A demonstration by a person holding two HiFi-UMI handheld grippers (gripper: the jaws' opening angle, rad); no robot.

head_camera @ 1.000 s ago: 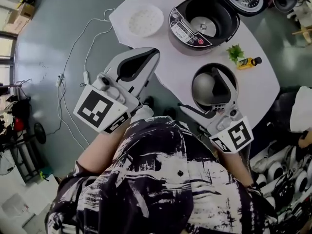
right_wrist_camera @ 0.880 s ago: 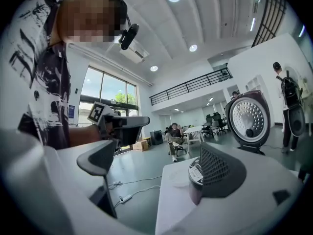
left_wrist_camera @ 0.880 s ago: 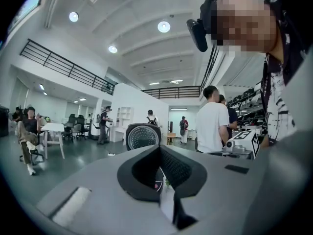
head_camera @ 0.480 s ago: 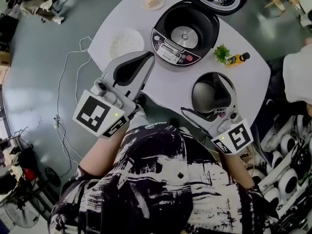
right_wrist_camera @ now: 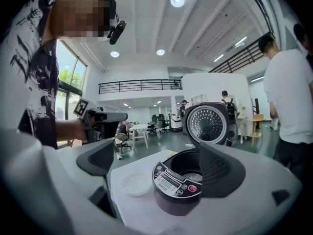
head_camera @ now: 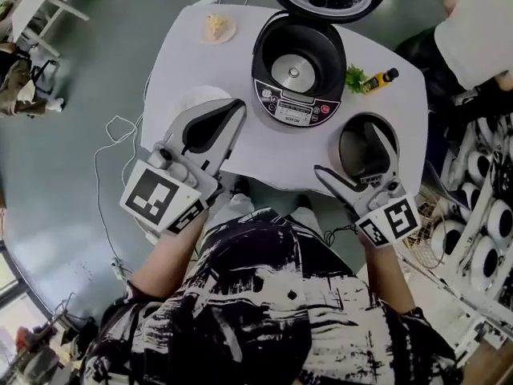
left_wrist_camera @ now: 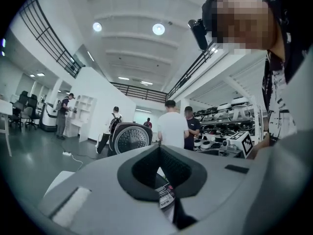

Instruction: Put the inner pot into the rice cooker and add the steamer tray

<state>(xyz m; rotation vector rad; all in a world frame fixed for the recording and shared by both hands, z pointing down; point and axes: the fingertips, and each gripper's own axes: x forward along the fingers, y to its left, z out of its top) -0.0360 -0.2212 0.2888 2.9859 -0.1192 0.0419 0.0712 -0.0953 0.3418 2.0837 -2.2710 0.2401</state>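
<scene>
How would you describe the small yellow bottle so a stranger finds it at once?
Start at the white table and the open rice cooker in its middle. To the cooker's right, beside a green leafy sprig, is the bottle: yellow with a dark cap, the table's only bottle.

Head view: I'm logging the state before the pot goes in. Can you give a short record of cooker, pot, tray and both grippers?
left gripper: jaws together, holding nothing
right gripper: jaws wide apart, nothing between them
rice cooker: on the table, lid open, cavity empty
inner pot: outside the cooker, by the table's near right edge, under the right gripper
white tray: on the table left of the cooker, partly behind the left gripper
task: neither step done yet
</scene>
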